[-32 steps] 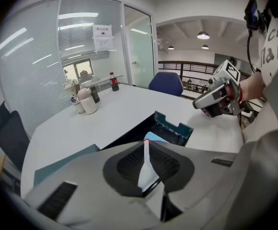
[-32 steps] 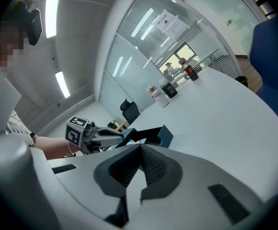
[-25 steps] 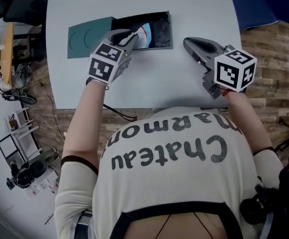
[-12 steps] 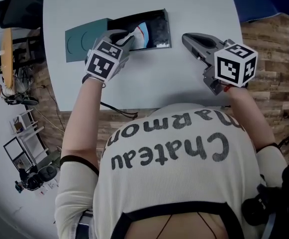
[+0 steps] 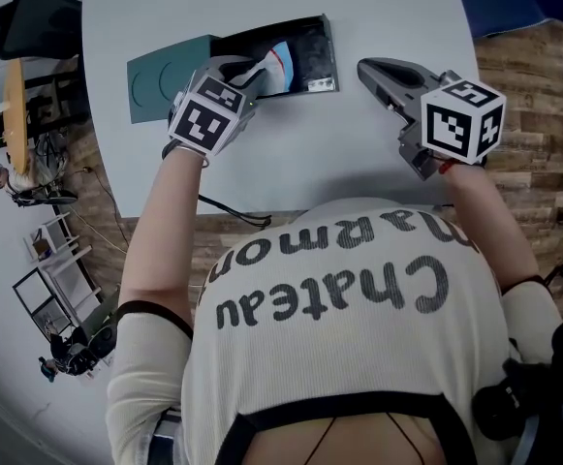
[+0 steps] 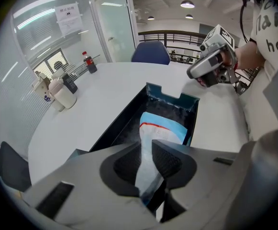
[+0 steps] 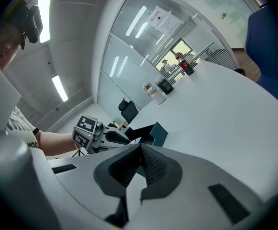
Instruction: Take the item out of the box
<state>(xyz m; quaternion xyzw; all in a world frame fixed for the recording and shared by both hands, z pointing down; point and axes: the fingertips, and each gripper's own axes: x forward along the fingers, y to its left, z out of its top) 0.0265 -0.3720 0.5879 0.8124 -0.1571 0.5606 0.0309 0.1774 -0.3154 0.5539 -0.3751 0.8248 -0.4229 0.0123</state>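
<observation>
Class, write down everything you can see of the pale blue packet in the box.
The packet looks like flat soft plastic, pale blue and white with a red stripe. Its far end lies in the open dark box; its near end rises, pinched between the pads of the left claw, whose jaws have just been opening.

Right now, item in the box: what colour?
Pale blue packet, red stripe; clearest in left gripper view.

The box [image 5: 170,80] is teal, the item [image 6: 162,126] pale blue, white and red-lined.
</observation>
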